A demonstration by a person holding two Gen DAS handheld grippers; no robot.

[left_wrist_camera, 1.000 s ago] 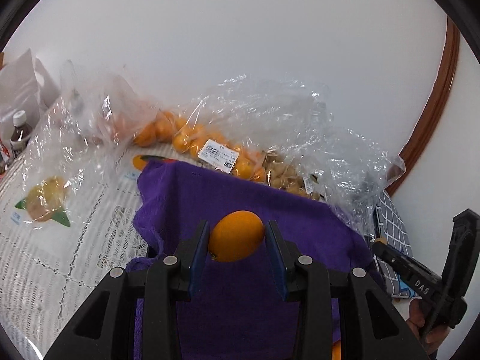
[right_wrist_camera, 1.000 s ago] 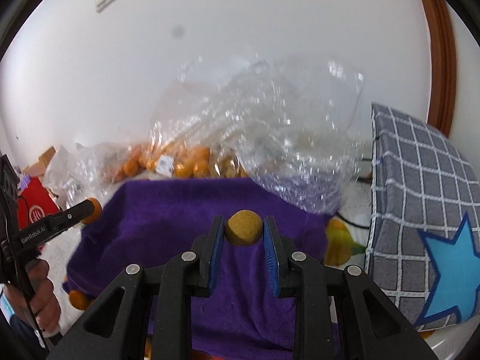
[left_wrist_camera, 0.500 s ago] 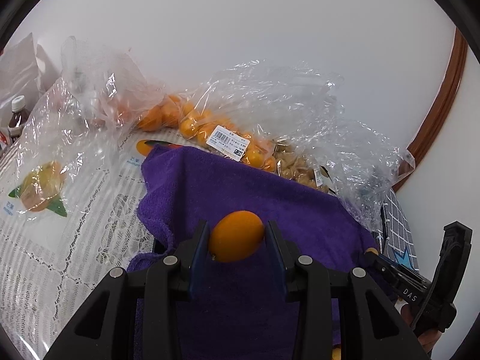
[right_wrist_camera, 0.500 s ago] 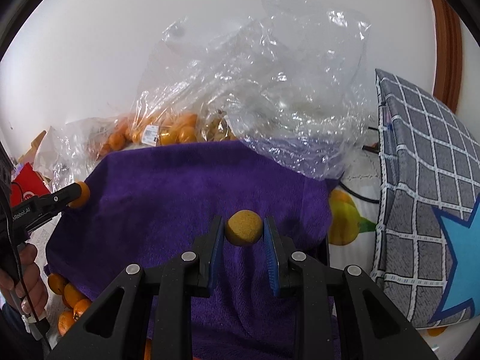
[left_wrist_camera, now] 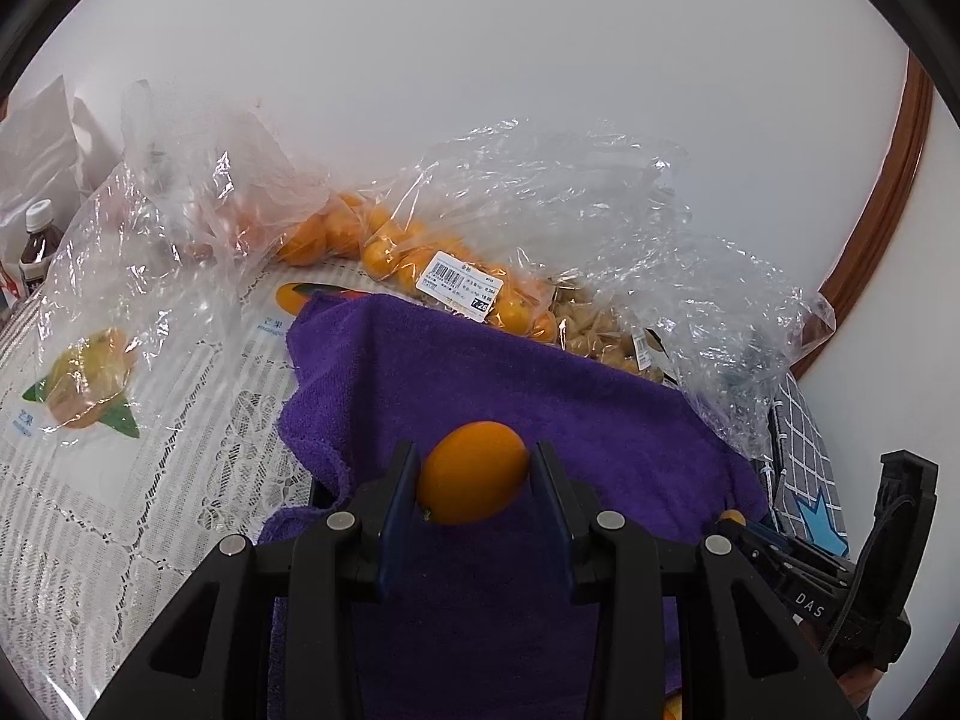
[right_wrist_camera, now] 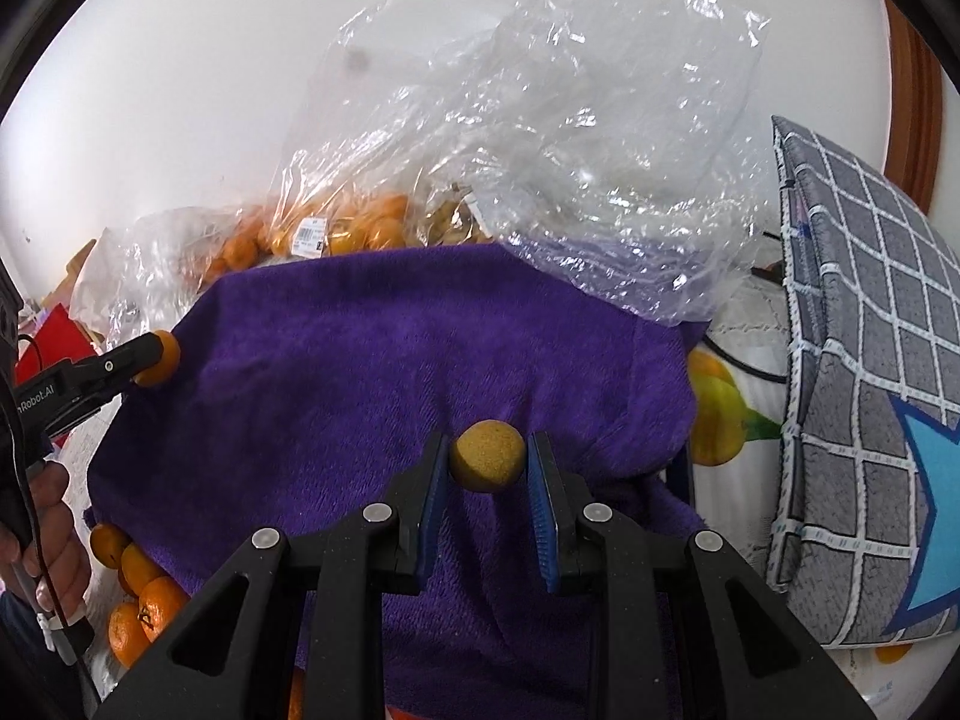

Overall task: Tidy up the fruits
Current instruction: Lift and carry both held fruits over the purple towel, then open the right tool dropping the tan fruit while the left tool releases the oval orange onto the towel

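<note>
My left gripper [left_wrist_camera: 474, 474] is shut on a smooth orange kumquat [left_wrist_camera: 473, 473], held above a purple towel [left_wrist_camera: 540, 396]. My right gripper [right_wrist_camera: 487, 465] is shut on a small round tan fruit [right_wrist_camera: 487, 463] above the same purple towel [right_wrist_camera: 372, 372]. The left gripper also shows at the left of the right wrist view [right_wrist_camera: 150, 358], and the right gripper at the lower right of the left wrist view [left_wrist_camera: 733, 521]. Clear plastic bags of orange fruit [left_wrist_camera: 384, 246] and of tan husked fruit [left_wrist_camera: 594, 330] lie behind the towel.
Several loose oranges [right_wrist_camera: 141, 588] lie beside the towel's lower left edge. A grey checked cushion [right_wrist_camera: 864, 360] stands at the right. A bottle [left_wrist_camera: 37, 240] and white bags stand at far left. A lace cloth with fruit prints [left_wrist_camera: 150, 450] covers the table. A white wall is behind.
Both grippers have moved forward and lower over the purple towel, each still holding its fruit. The bags now look closer in both views.
</note>
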